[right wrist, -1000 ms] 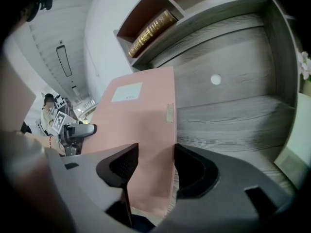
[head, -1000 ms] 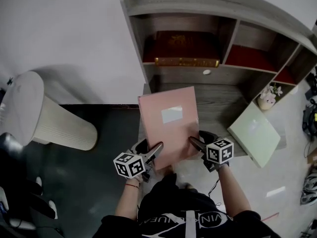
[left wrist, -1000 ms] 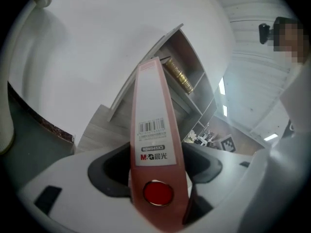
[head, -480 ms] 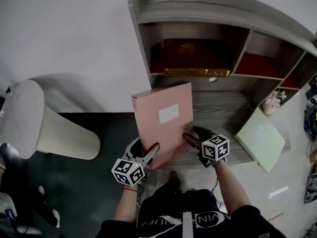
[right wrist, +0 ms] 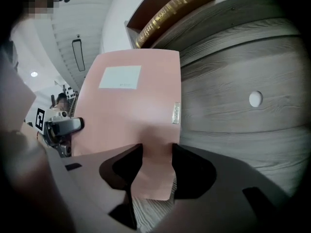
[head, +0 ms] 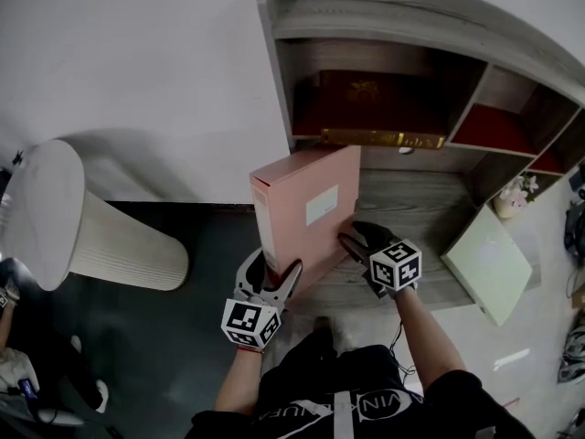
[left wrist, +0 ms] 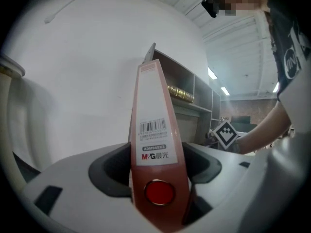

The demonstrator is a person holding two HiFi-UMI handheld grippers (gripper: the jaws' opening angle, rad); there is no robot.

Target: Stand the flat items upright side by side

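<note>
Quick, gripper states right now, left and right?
Left gripper: shut on the pink file box, across its spine.
Right gripper: shut on the same box's edge, jaws having just closed further.

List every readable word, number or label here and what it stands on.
"M&G" plus two Chinese characters: spine label of the pink file box.
"ADM945X3": same label.
Barcode digits: too small.
Gold lettering on the red book: blurred.
Shirt print: partly "VIN", rest unreadable.

The person wears a black short-sleeved T-shirt [head: 302, 396] with white lettering across the chest, and a thin red band [head: 239, 351] round the left wrist. The left gripper [head: 274, 274] and right gripper [head: 355, 241] have pale grey bodies with black jaws. Each carries 1 white cube [head: 395, 263] printed with black square markers.
</note>
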